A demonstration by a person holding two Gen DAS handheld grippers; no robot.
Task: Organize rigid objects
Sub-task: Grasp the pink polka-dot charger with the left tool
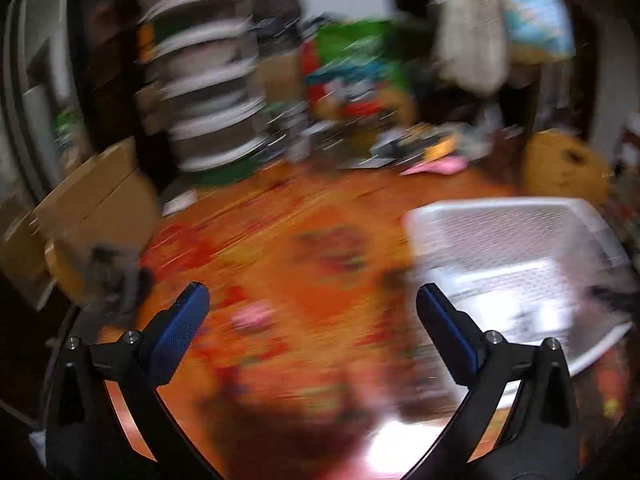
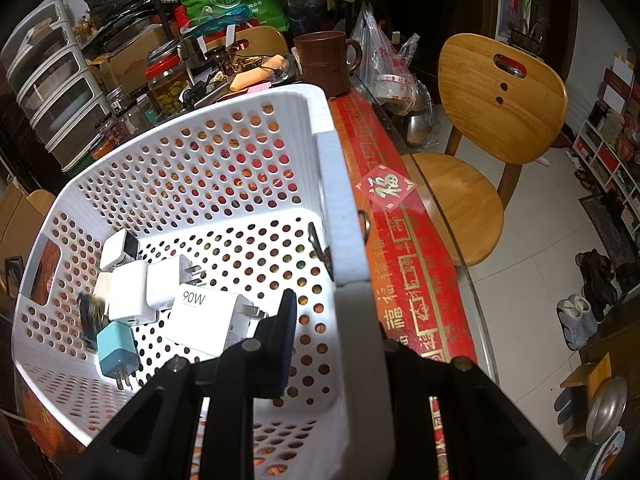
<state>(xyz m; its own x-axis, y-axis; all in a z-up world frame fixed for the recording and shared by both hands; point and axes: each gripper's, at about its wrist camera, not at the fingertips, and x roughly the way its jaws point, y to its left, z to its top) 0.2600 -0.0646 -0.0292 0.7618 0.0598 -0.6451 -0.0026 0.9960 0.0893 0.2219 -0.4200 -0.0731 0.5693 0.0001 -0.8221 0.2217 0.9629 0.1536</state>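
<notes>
Clamped on the basket (image 2: pixel 256 160) wall at its 3 o'clock side, the right gripper (image 2: pixel 332 344) has one finger inside and one outside, pinning the rim. Chargers (image 2: pixel 132 292) lie heaped at about 8 o'clock on the basket floor, a larger white one marked 90W (image 2: pixel 208 316) just beside them. On the left wrist view, heavily blurred, the left gripper (image 1: pixel 312 308) stands spread wide with nothing between its fingers, above the red-patterned worktop (image 1: pixel 280 232); the basket sits at its 3 o'clock. A small pink thing (image 1: pixel 256 316) lies below it, too smeared to identify. Risks: a hasty, blurred reach could miss or knock that item; tugging the pinned wall could tip the basket toward the worktop edge.
</notes>
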